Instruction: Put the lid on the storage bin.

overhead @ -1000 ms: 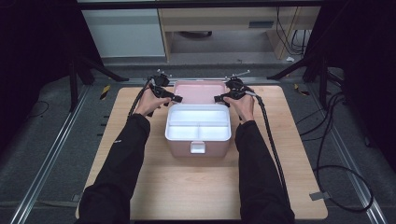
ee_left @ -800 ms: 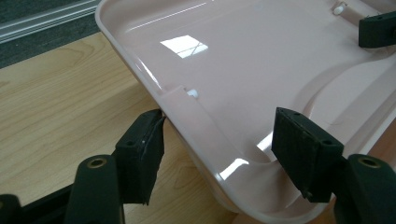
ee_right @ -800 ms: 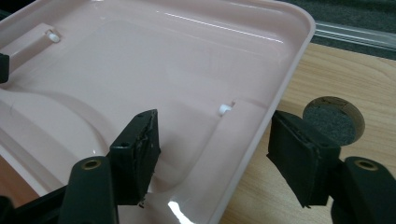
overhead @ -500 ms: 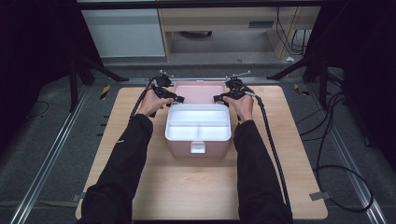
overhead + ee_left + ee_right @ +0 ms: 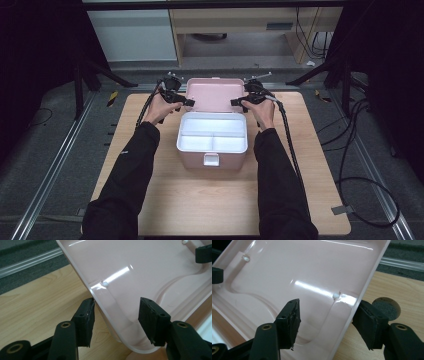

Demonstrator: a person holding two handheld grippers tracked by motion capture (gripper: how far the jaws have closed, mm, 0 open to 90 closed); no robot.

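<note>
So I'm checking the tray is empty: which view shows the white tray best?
The high view: the white tray lies whole, both compartments visibly bare. Both gripper views look at the pink lid, with at most a white sliver at a frame edge.

A pink storage box [image 5: 212, 152] sits at the centre of the wooden table, its white latch facing six o'clock. Its hinged pink lid [image 5: 215, 94] stands open, leaning back toward twelve o'clock, glossy inside showing. A white divided tray [image 5: 212, 132] rests in the top of the box, with compartments at three and nine o'clock
</note>
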